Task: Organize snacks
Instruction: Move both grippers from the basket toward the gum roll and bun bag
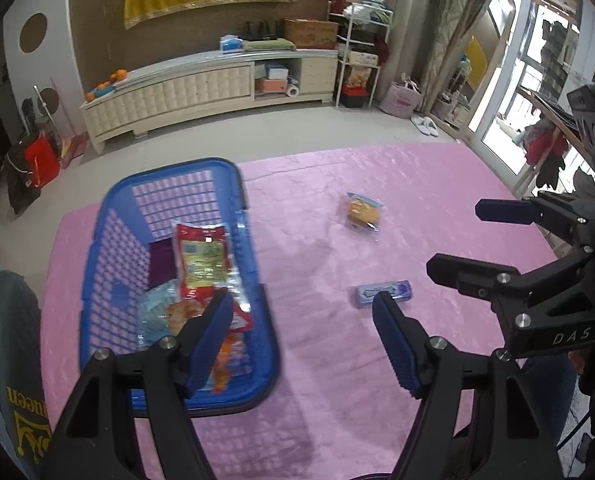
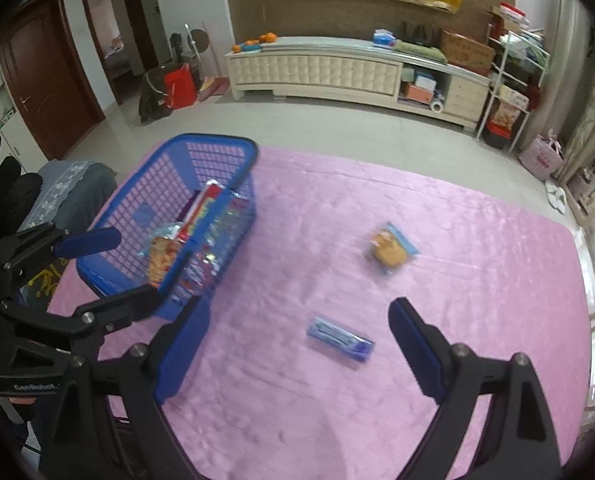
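A blue plastic basket (image 1: 177, 168) (image 2: 217, 140) stands on the left of the pink cloth. It holds several snack packets, among them a red one (image 1: 201, 256) leaning upright. A clear packet with a yellow bun (image 1: 361, 212) (image 2: 391, 250) lies on the cloth to the right of the basket. Nearer to me lies a small blue pack (image 1: 383, 292) (image 2: 339, 338). My left gripper (image 1: 302, 300) (image 2: 113, 270) hovers open over the basket's near right corner, holding nothing. My right gripper (image 2: 301, 308) (image 1: 477, 240) hangs open above the blue pack and does not touch it.
The pink cloth (image 2: 457, 320) covers a wide flat surface that ends at a grey floor. A long cream cabinet (image 1: 201, 88) stands against the far wall. A dark garment with yellow print (image 1: 13, 380) lies at the left edge beside the basket.
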Motion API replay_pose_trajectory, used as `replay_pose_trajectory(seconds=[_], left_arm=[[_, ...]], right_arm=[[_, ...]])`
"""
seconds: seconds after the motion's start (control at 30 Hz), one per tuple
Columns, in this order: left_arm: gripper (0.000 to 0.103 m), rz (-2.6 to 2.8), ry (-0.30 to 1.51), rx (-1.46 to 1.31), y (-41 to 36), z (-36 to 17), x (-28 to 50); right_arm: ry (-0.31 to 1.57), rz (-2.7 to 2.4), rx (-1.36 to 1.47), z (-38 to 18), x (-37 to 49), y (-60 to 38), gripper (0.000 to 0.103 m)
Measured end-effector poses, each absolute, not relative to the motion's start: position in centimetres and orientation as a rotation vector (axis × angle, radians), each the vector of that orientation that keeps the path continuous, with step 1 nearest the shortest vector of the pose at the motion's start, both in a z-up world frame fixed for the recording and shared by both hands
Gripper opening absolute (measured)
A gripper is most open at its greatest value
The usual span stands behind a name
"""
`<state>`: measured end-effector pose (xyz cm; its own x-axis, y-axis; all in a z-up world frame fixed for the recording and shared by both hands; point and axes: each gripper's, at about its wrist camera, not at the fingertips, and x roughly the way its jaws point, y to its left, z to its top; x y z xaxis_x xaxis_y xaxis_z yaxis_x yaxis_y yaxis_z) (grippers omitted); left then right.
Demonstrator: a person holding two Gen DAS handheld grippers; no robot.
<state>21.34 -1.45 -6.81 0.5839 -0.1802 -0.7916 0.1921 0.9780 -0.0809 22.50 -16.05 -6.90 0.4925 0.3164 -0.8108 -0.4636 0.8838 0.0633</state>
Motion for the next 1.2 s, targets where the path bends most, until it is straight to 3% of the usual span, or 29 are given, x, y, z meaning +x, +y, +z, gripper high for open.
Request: replay_pose_trajectory(seconds=[0.47, 0.83, 1.2], left_arm=[[0.070, -0.258, 1.017, 0.087, -9.2, -12.2, 24.2], [0.070, -0.332, 1.108, 0.166, -12.5, -18.0, 28.0], [0.070, -0.468, 1.183, 0.326, -15.4, -20.2, 30.3]], right_arm=[[1.065, 0.319, -0.225, -12.7, 24.6, -23.1, 0.093], [1.174, 0.333, -0.110, -18.5, 28.5, -26.6, 0.093], [1.206, 0.394, -0.132, -20.3, 30.2, -28.6, 0.093]])
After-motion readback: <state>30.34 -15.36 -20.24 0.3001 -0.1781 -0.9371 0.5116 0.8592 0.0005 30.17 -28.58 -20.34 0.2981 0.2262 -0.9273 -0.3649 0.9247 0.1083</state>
